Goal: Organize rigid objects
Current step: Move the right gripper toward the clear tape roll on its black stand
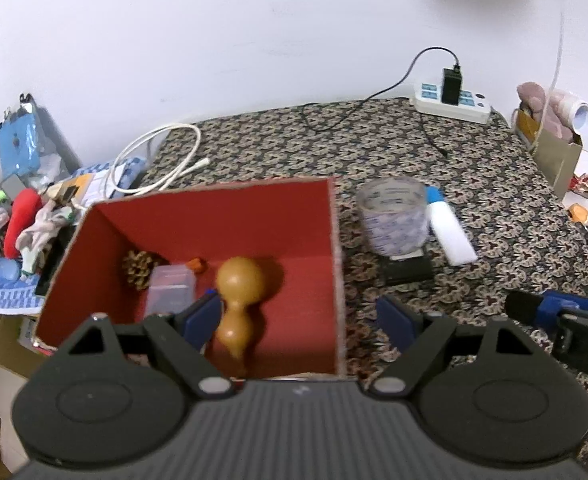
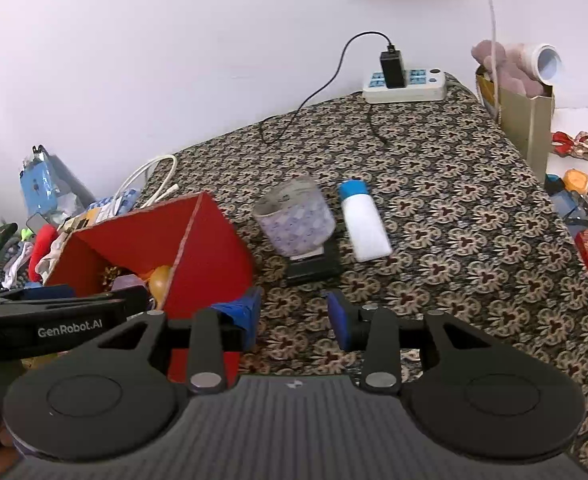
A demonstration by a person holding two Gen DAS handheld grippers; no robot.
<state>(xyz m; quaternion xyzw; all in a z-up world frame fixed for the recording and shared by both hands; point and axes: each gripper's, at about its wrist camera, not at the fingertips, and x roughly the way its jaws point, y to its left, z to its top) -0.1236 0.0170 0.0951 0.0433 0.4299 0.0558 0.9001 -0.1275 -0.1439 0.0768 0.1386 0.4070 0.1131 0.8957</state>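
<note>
The left gripper (image 1: 300,316) is hanging over the red box (image 1: 134,216), and its jaws are standing wide open with nothing between them. A brown gourd (image 1: 240,296) is sitting inside the box, just beside one blue finger (image 1: 204,314). A pine cone (image 1: 138,266) and a small clear box (image 1: 170,292) are sitting in there too.

The right gripper (image 2: 294,314) is waiting over the patterned cloth (image 2: 454,240), partly open and holding nothing.

Still out on the cloth are a roll of tape (image 2: 294,216), sitting on a flat black thing (image 2: 312,266), and a white bottle with a blue cap (image 2: 364,220) lying just beside it.

Here is what could be going wrong. The tape is round, so it could be rolling away if the gripper is bumping it. The bottle looks smooth and could be slipping out of the fingers. The left gripper is very near the box wall, so a bump could be knocking the gourd over.
</note>
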